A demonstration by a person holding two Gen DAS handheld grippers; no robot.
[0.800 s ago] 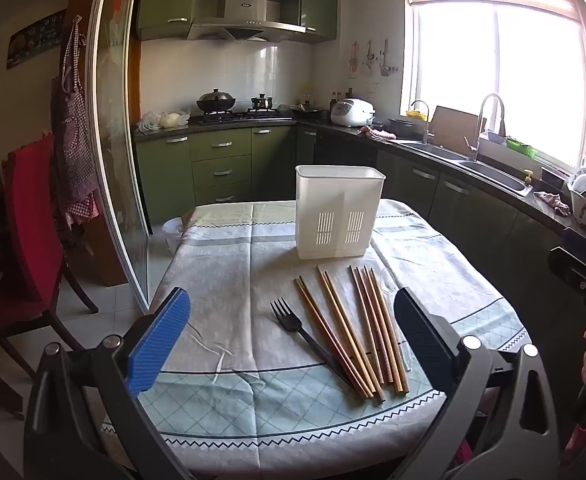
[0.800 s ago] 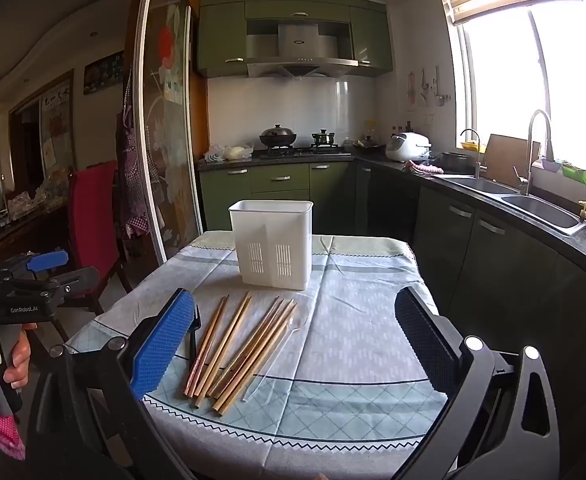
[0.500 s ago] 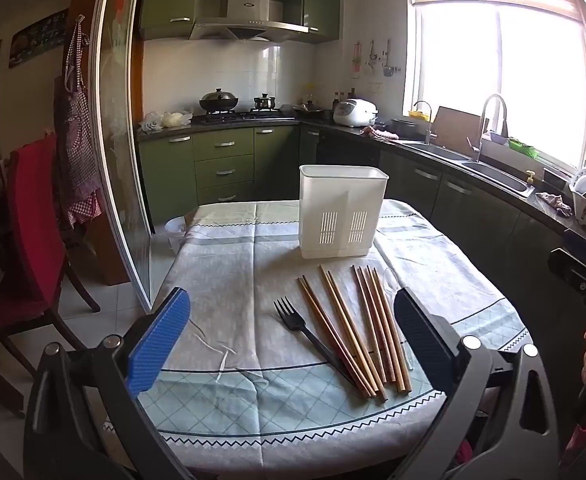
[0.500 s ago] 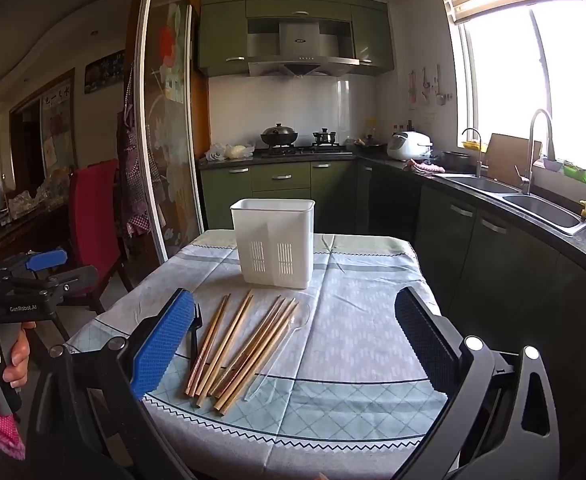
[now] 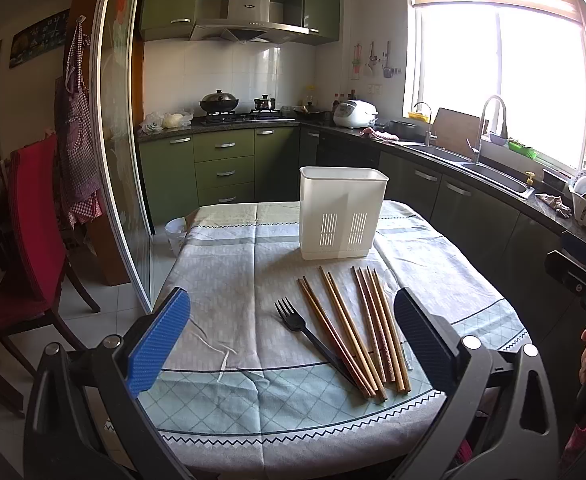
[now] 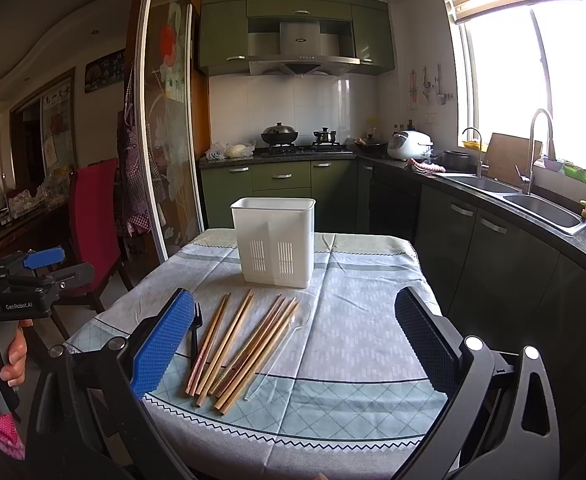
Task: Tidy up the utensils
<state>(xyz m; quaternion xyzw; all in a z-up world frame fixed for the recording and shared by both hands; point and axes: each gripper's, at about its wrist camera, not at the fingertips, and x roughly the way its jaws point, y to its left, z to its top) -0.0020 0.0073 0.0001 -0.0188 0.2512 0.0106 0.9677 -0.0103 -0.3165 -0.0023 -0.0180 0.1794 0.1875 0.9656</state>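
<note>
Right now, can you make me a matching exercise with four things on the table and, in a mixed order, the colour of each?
Things:
1. fork
2. chopsticks
3. utensil holder
4. spoon

Colours:
A. white
B. clear
C. black
D. wood brown

Pairs: 1-C, 2-D, 3-A, 4-B

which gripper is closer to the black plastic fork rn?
Left. The left gripper frames the black plastic fork between its open fingers. The right gripper sits off to the fork's right, its blue finger overlapping it in view.
</note>
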